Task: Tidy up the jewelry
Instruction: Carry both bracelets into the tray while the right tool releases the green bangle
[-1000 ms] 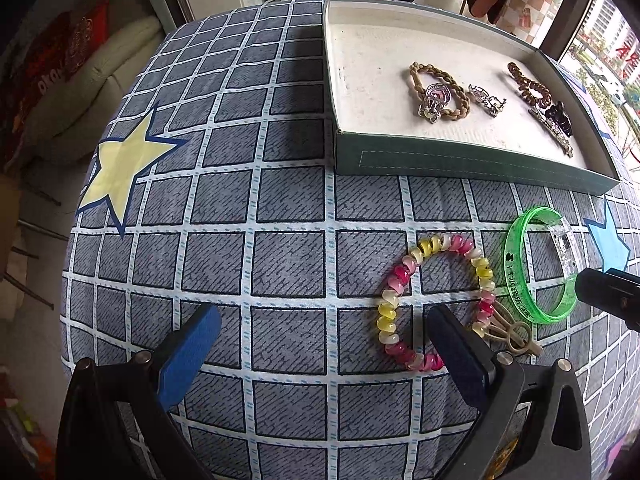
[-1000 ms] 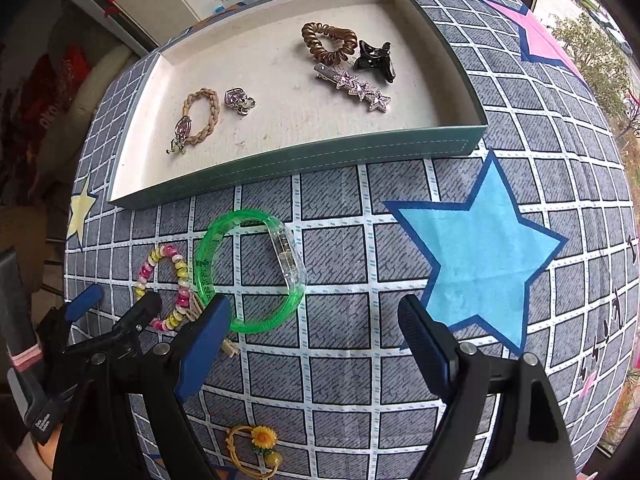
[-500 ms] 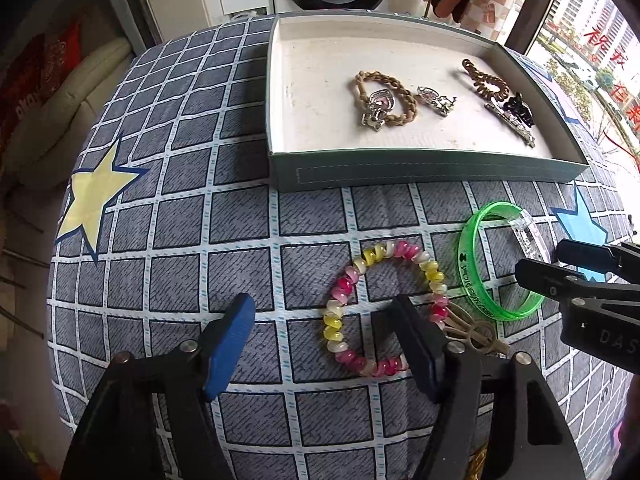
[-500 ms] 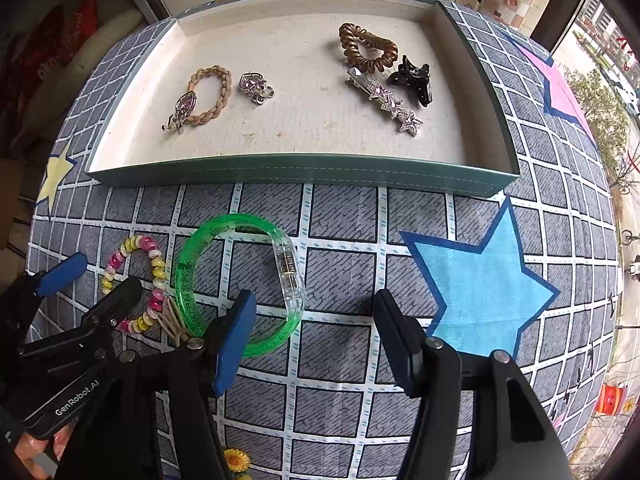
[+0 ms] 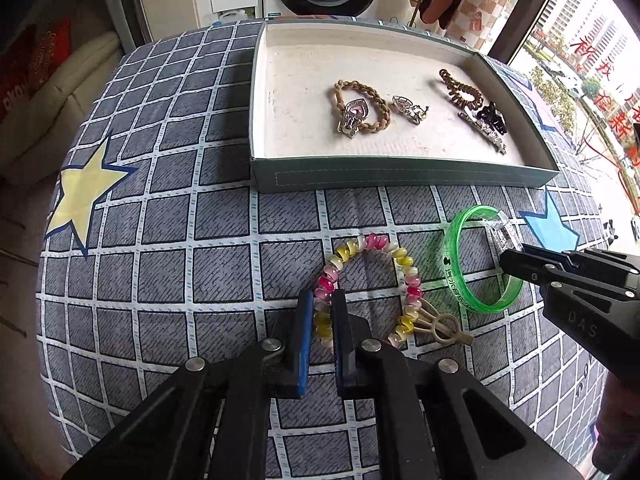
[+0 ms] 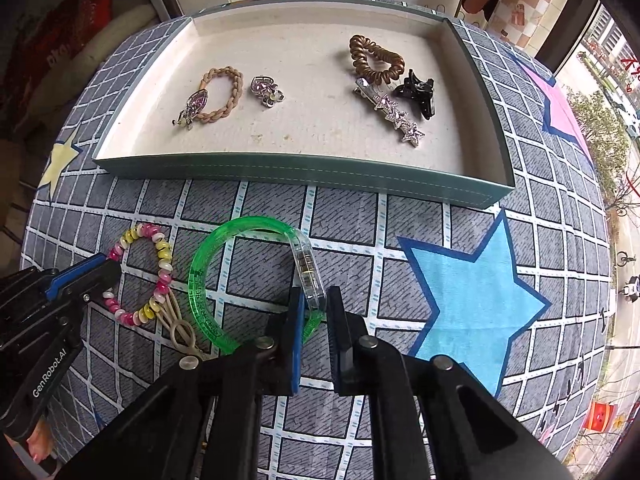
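Observation:
A pink, yellow and white bead bracelet (image 5: 376,242) lies on the checked cloth in front of the green tray (image 5: 400,178). My left gripper (image 5: 322,300) is shut on its left side, beads pinched between the blue pads. To the right lies a green bangle (image 6: 200,272) with a clear section. My right gripper (image 6: 314,300) is shut on that clear section. In the right wrist view the left gripper (image 6: 92,272) reaches the bead bracelet (image 6: 160,246) from the left. The left wrist view shows the right gripper (image 5: 508,264) at the green bangle (image 5: 452,272).
The green tray (image 6: 280,168) holds a braided hair tie (image 6: 224,96), a heart brooch (image 6: 264,90), a brown coil tie (image 6: 372,60), a black claw clip (image 6: 418,90) and a star barrette (image 6: 394,114). A beige clip (image 5: 440,326) touches the beads. The window is on the right.
Both grippers went from wide open to shut. The left one closed on the bead bracelet's left side, the right one on the green bangle's clear section.

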The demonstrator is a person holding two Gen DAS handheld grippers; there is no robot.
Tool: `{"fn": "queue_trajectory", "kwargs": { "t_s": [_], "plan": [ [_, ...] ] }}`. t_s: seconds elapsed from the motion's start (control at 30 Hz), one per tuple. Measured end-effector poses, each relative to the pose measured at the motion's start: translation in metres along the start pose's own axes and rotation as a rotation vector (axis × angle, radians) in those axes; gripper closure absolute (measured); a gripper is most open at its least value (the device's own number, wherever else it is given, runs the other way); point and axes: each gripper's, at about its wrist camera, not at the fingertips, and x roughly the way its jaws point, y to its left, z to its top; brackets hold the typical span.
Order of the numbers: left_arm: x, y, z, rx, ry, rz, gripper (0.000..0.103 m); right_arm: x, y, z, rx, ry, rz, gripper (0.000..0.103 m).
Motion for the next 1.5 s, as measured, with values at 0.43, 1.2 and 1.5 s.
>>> {"fn": "queue_trajectory", "kwargs": {
  "t_s": [0.43, 1.2, 1.5],
  "plan": [
    [-0.049, 0.032, -0.004, -0.043, -0.078, -0.057, 0.082, -0.046, -0.043, -0.016, 0.078, -0.039, 0.135, 0.091],
    [-0.079, 0.008, 0.069, -0.058, -0.198, -0.096, 0.082, -0.082, -0.088, 0.042, 0.117, -0.117, 0.185, 0.091],
    [-0.053, -0.001, 0.106, -0.107, -0.193, -0.074, 0.082, -0.064, -0.104, 0.084, 0.137, -0.103, 0.204, 0.091]
  ]
}}
